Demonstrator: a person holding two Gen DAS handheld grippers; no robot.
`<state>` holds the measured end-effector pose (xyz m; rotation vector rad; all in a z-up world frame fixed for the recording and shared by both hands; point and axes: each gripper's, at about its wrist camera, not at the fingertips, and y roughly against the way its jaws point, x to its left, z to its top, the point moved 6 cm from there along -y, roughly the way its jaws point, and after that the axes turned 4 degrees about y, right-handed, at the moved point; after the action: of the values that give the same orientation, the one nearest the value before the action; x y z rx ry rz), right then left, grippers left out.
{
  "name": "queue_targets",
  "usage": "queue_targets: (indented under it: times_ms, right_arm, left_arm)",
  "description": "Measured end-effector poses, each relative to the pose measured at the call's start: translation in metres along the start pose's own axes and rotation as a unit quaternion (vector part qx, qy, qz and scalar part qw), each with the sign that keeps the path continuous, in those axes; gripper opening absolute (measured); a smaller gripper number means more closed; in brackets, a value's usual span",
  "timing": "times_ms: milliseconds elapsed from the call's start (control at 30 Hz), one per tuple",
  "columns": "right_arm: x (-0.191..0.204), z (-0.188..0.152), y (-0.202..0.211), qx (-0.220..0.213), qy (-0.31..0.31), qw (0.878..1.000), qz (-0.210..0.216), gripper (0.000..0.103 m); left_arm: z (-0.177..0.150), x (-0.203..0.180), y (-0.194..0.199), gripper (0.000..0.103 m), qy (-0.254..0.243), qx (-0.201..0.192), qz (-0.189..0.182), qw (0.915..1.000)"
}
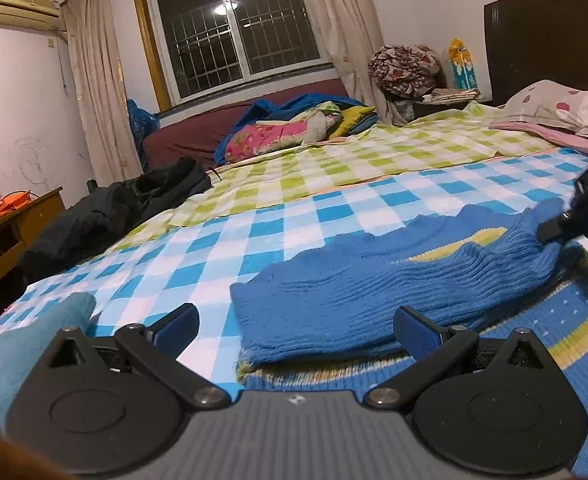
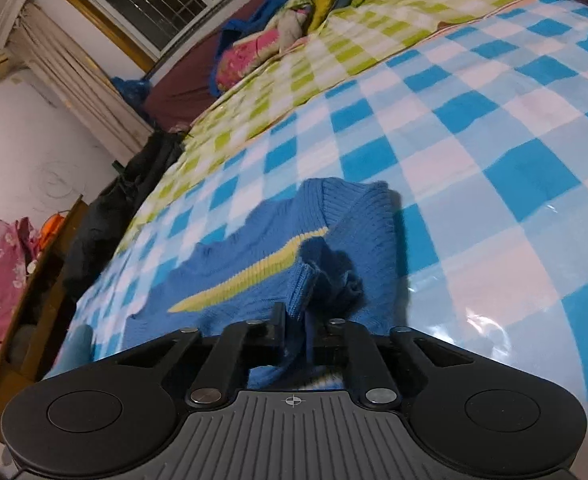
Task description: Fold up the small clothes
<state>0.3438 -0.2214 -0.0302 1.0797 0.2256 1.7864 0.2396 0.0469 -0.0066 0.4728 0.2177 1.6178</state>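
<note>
Sweater (image 1: 374,280), blue knit with a yellow-green stripe, lies on the blue-and-white checked sheet (image 1: 253,224) covering the near half of the bed; a folded-over layer sits on top of the lower layer, its ribbed edge facing the left wrist camera. Left gripper (image 1: 296,326) is low over the sheet at the sweater's near corner, fingers wide apart, nothing between them; its right finger pad (image 1: 416,334) is at the folded layer's near edge, contact unclear; the left pad is over bare sheet. Right gripper (image 2: 294,320) has its fingers pinched together on a bunched fold of the sweater (image 2: 253,264), knit fabric squeezed in the narrow gap between the pads and bulging up just ahead of them. In the left wrist view the right gripper (image 1: 550,234) enters from the right edge, tip on the sweater's far end, fabric lifted slightly there. Teal cloth (image 1: 25,344) lies at the sheet's left edge, apart from the sweater. Green-and-white checked sheet (image 1: 374,152) covers the far half of the bed. Black garment (image 1: 105,212) is heaped at the bed's left side. Pillow (image 1: 562,106) with pink spots sits near the dark headboard (image 1: 546,36). Pile of coloured bedding (image 1: 289,128) lies under the barred window (image 1: 233,28).
</note>
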Motion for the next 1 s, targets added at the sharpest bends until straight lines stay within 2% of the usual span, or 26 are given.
queue_targets:
  times_ms: [67, 167, 233, 300, 333, 400, 433, 533, 700, 1000]
  right_arm:
    - [0.014, 0.01, 0.003, -0.013, 0.01, 1.0, 0.023, 0.009]
    - [0.045, 0.033, 0.026, -0.068, 0.027, 0.993, 0.09, 0.008]
    - [0.054, 0.04, 0.039, -0.097, 0.042, 0.989, 0.106, 0.008]
    - [0.049, 0.035, 0.041, -0.101, 0.054, 0.99, 0.086, 0.009]
    - [0.04, 0.028, 0.035, -0.095, 0.063, 0.992, 0.058, 0.011]
    - [0.015, 0.008, 0.01, -0.049, 0.082, 0.994, -0.049, 0.013]
    - [0.005, -0.002, 0.001, -0.025, 0.087, 0.993, -0.078, 0.013]
    - [0.0, -0.014, -0.001, -0.021, 0.094, 0.992, -0.078, 0.014]
    - [0.007, -0.004, 0.009, -0.047, 0.145, 0.983, -0.106, 0.022]
    - [0.002, 0.004, 0.017, -0.047, 0.198, 0.967, -0.153, 0.023]
  left_arm:
    - [0.004, 0.001, -0.001, 0.103, 0.001, -0.003, 0.001, 1.0]
    - [0.011, 0.008, 0.002, 0.103, 0.016, -0.016, 0.006, 0.9997]
    - [0.011, 0.014, 0.002, 0.103, 0.032, -0.018, 0.008, 0.9993]
    - [0.007, 0.017, -0.003, 0.103, 0.042, -0.009, 0.01, 0.999]
    - [0.003, 0.016, -0.007, 0.103, 0.044, 0.0, 0.012, 0.999]
    - [-0.007, 0.013, -0.015, 0.103, 0.038, 0.023, 0.014, 0.9989]
    - [-0.012, 0.011, -0.016, 0.103, 0.032, 0.033, 0.014, 0.9988]
    - [-0.018, 0.007, -0.013, 0.103, 0.013, 0.041, 0.012, 0.999]
    - [-0.006, 0.004, -0.007, 0.103, 0.002, 0.031, 0.027, 0.9992]
    - [0.016, -0.034, -0.022, 0.103, -0.036, 0.012, 0.033, 0.9987]
